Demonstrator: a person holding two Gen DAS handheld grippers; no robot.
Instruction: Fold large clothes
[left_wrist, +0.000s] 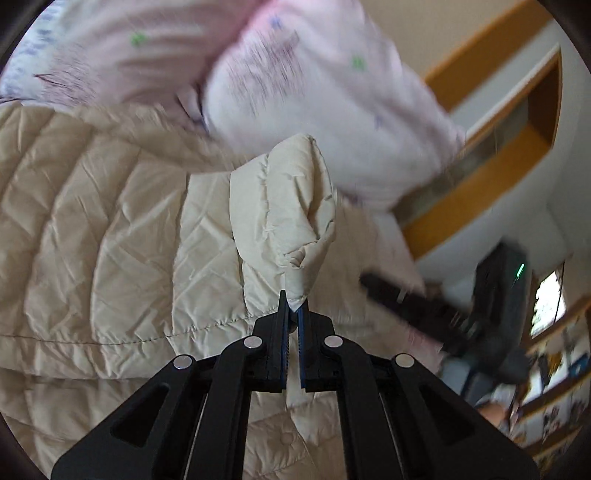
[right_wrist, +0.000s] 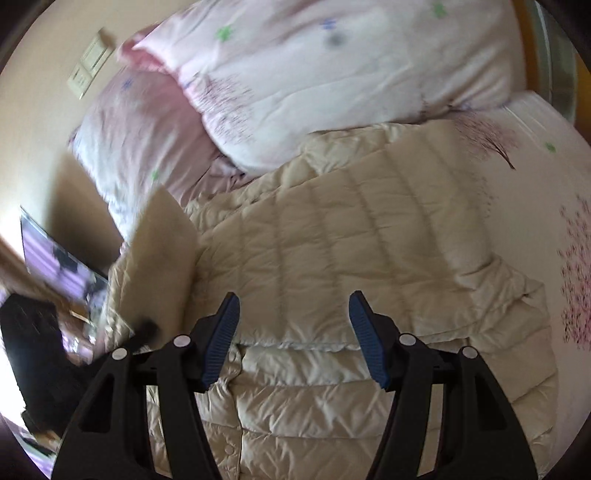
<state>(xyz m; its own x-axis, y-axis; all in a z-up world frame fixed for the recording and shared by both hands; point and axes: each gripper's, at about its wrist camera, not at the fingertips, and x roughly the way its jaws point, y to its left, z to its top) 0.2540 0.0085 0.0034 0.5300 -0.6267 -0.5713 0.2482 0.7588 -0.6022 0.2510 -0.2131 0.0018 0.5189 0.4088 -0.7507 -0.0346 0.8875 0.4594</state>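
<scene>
A cream quilted down jacket (right_wrist: 332, 240) lies spread on the bed, with its snap-button front toward me. My left gripper (left_wrist: 294, 301) is shut on a cream sleeve or edge of the jacket (left_wrist: 291, 206) and holds it lifted above the rest of the jacket (left_wrist: 110, 240). My right gripper (right_wrist: 293, 314) is open and empty, hovering just above a folded seam of the jacket. The lifted sleeve (right_wrist: 162, 258) and the left gripper (right_wrist: 146, 330) show blurred at the left of the right wrist view. The right gripper (left_wrist: 413, 306) shows blurred in the left wrist view.
A pink-and-white floral duvet (right_wrist: 332, 74) is heaped at the head of the bed, touching the jacket's far edge. The floral bedsheet (right_wrist: 535, 203) lies to the right. A wooden bed frame (left_wrist: 480, 184) and shelves (left_wrist: 554, 387) are beyond.
</scene>
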